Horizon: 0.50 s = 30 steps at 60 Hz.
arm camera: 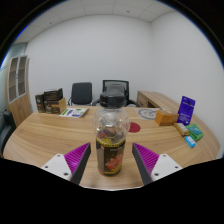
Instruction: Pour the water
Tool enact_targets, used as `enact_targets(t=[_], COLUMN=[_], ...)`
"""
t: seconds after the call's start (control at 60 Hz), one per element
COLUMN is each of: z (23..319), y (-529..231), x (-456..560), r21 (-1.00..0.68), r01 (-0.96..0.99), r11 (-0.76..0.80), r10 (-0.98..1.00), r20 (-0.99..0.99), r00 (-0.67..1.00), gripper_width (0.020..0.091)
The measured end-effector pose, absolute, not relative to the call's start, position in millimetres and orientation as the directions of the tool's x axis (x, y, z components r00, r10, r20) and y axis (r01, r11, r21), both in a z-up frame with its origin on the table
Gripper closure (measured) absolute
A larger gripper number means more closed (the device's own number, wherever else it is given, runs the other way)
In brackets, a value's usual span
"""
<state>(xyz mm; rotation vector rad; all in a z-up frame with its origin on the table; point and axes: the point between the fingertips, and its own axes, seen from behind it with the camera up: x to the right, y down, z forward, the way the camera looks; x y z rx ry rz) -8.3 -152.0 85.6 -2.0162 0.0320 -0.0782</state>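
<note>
A clear plastic bottle (111,138) with a dark cap and a red and black label stands upright on the wooden table (50,135). It sits between the two fingers of my gripper (111,160), near their tips. The purple pads (76,157) flank it with a gap on each side, so the gripper is open and not pressing on the bottle. The bottle's base rests on the table. No cup or other vessel shows near the bottle.
Beyond the bottle stand two office chairs (98,92). A dark box (49,101) and papers (73,112) lie to the left. A plate (149,114), a purple box (185,109), a brown box (166,118) and teal packets (192,134) lie to the right.
</note>
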Motion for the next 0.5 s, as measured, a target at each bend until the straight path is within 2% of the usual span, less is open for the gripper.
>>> enact_targets(t=[0.067, 0.117, 0.15, 0.2, 0.267, 0.417, 0.5], z=[80.2, 77.6, 77.4, 78.8, 79.4, 82.5, 83.5], y=[-132.8, -121.6, -119.2, -115.1, -110.6, -111.7, -110.0], x=[-4.9, -4.0, -6.4, -12.6, -13.9, -19.2, -31.1], r21=[-0.910, -0.915, -0.919, -0.928, -0.935, -0.936, -0.925], r01=[0.023, 0.022, 0.018, 0.012, 0.019, 0.099, 0.133], r11=[-0.414, -0.402, -0.393, -0.372, -0.353, -0.339, -0.356], r10=[-0.073, -0.078, -0.071, -0.042, -0.028, -0.001, 0.024], r20=[0.058, 0.058, 0.050, 0.030, 0.030, 0.106, 0.133], r00=[0.996, 0.995, 0.996, 0.999, 0.999, 0.994, 0.991], gripper_width=[0.0265, 0.0324, 0.0412, 0.0584, 0.0604, 0.0715, 0.0714])
